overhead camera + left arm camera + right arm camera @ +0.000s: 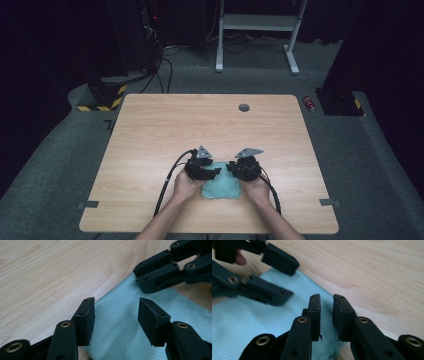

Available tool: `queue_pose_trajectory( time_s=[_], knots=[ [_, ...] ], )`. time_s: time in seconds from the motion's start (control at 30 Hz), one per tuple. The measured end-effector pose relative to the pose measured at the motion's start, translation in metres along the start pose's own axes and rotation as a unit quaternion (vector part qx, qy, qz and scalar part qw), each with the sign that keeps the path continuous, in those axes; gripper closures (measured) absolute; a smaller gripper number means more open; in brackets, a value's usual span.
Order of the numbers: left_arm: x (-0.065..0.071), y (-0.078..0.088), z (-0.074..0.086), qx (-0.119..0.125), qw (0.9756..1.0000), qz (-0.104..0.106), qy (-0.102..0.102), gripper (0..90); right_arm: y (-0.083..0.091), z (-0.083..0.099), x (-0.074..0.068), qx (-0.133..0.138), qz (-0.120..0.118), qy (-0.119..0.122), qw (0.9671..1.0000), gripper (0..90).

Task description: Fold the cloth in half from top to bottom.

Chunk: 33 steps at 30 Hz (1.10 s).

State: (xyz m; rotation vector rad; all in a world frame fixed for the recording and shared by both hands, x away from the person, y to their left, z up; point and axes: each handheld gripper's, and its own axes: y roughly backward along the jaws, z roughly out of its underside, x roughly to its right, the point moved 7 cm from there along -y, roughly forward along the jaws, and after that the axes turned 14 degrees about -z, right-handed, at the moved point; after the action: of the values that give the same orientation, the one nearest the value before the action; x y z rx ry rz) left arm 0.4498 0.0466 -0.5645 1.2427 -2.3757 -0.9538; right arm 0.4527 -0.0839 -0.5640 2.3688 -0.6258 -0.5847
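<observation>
A light teal cloth (222,189) lies flat on the wooden table (200,125) near its front edge, between the person's two hands. My left gripper (215,172) hovers at the cloth's left far part. Its jaws stand wide open over the cloth (120,335) and its edge, with nothing between them (116,303). My right gripper (231,167) faces it from the right. Its jaws are close together with a narrow gap (327,297) just over the cloth's (249,322) far edge. Each gripper view shows the other gripper: the right (138,275), the left (294,280), which is blurred.
A round grey grommet (244,107) sits near the table's far edge. Grey tape pieces (89,204) (327,202) mark the front corners. On the floor behind are a red can (310,103), a white stand (257,22) and a yellow-black striped base (102,100).
</observation>
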Motion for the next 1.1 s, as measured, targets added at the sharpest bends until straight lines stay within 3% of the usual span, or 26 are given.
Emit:
queue_pose_trajectory(
  time_s=[0.03,0.1,0.37,0.7,1.1],
  knots=[
    [-0.001,0.000,0.000,0.000,1.0000,0.000,0.002,49.5,-0.001,0.002,0.002,-0.002,0.001,-0.003,1.0000,77.1],
    [-0.003,0.001,0.000,0.000,0.9999,-0.012,-0.012,49.5,0.001,0.003,0.005,0.006,0.001,-0.008,1.0000,77.0],
    [-0.014,0.019,-0.001,0.000,0.9995,-0.031,-0.005,45.2,0.013,0.003,0.006,0.011,0.010,-0.010,0.9998,71.9],
    [-0.037,0.053,-0.001,0.035,0.9979,-0.045,0.030,42.0,0.036,-0.002,0.002,0.043,0.009,-0.006,0.9990,63.8],
    [-0.062,0.079,0.016,0.054,0.9939,-0.072,0.063,39.4,0.072,0.002,0.012,0.086,0.028,-0.021,0.9956,61.7]
  ],
)
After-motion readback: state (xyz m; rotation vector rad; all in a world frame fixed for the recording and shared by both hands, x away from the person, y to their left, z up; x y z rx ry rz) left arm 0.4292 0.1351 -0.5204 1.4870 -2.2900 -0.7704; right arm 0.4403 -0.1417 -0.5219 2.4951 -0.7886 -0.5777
